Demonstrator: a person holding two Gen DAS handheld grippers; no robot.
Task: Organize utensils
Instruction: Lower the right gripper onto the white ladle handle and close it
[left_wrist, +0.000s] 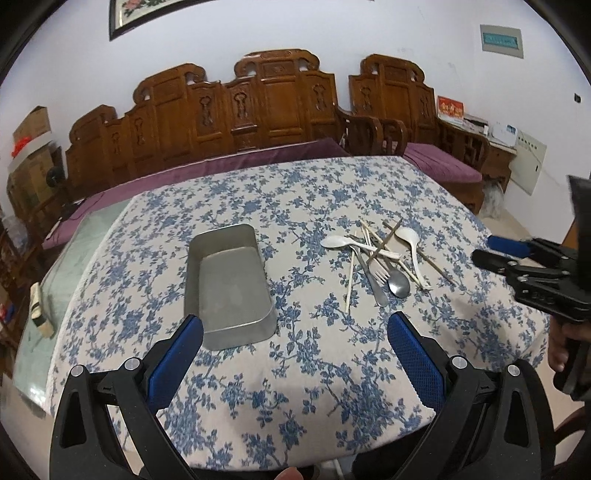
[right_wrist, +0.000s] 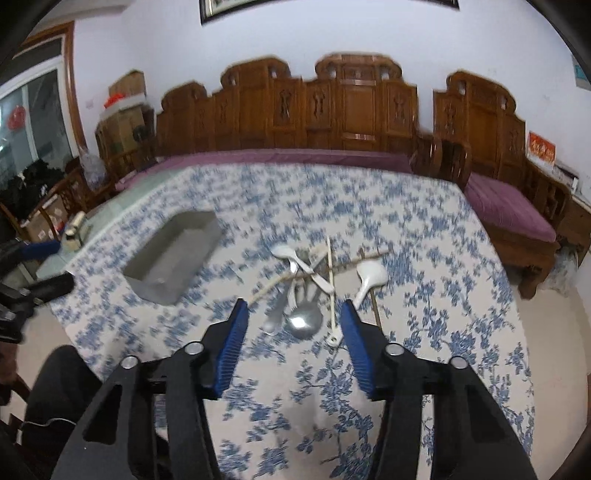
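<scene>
A grey metal tray (left_wrist: 229, 280) lies empty on the floral cloth, just ahead of my left gripper (left_wrist: 295, 326), which hovers open with nothing between its fingers. To the tray's right is a loose pile of utensils: a metal spoon (left_wrist: 399, 285), a metal fork (left_wrist: 380, 275), two white plastic spoons (left_wrist: 334, 242) and several chopsticks (left_wrist: 349, 280). My right gripper (right_wrist: 294, 308) hangs open above the near end of that pile, with the metal spoon (right_wrist: 304, 319) showing between its fingers, untouched. The tray (right_wrist: 173, 254) sits to its left. The right gripper (left_wrist: 495, 254) also enters the left wrist view from the right.
The table (left_wrist: 295, 387) wears a blue floral cloth; its near edge is close below both grippers. A carved wooden bench (left_wrist: 273, 99) with purple cushions runs behind it. A small box (left_wrist: 38, 306) rests on the bare glass strip at the left. A person's hand (left_wrist: 557, 347) holds the right gripper.
</scene>
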